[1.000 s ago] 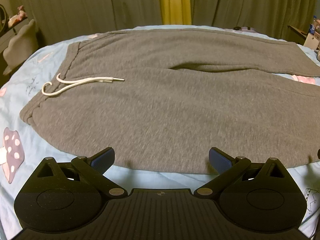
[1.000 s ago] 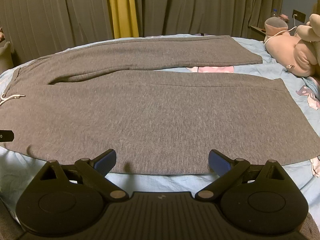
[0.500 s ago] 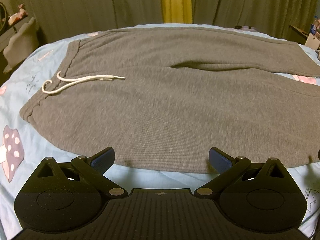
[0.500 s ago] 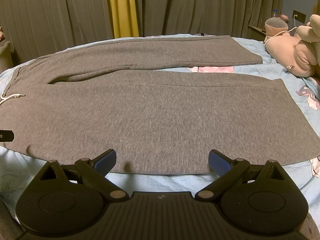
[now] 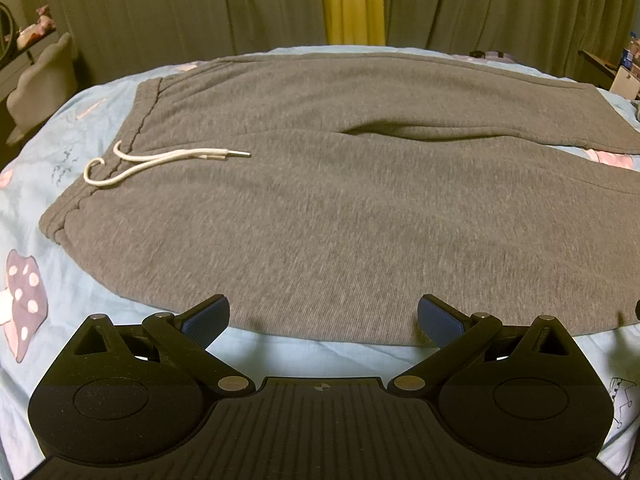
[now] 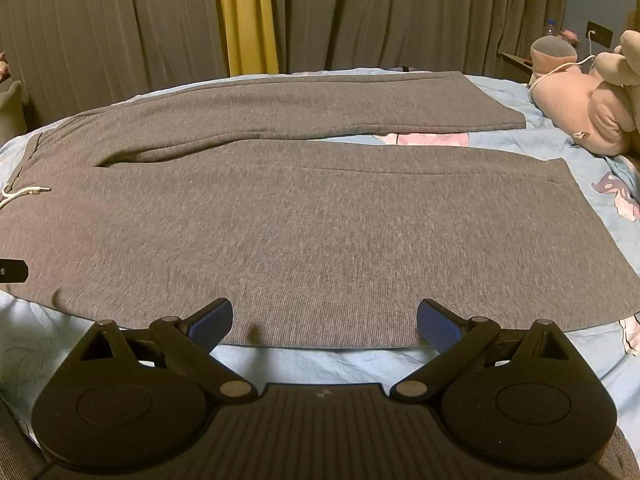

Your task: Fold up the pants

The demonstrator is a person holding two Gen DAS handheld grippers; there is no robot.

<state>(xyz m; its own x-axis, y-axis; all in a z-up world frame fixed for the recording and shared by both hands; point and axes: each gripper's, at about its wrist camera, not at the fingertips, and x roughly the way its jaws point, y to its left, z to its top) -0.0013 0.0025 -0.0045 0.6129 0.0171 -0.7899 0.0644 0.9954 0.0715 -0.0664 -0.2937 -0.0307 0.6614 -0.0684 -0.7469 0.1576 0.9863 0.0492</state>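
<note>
1. Left gripper point(image 5: 323, 320) hangs at the near edge of the bed, its blue-padded fingers point(image 5: 206, 322) spread wide apart and holding nothing; against the picture a second ago it has barely shifted, only a touch nearer the waistband end.
2. At the left lies the waistband point(image 5: 98, 184) of the grey pants point(image 5: 340, 208), with the white drawstring point(image 5: 160, 162) looped over it and trailing right; neither has moved.
3. Spread flat on the light-blue bedsheet point(image 5: 40, 184), the pants have both legs running off to the right, the near leg's hem edge just beyond the gripper tips, as before.
4. Right gripper point(image 6: 325, 320) sits over the near leg point(image 6: 320, 232), fingers likewise wide apart and empty, unchanged from the earlier picture.
5. Far right, a plush toy point(image 6: 580, 108) rests on the bed, beside the leg cuffs point(image 6: 572, 200).
</note>
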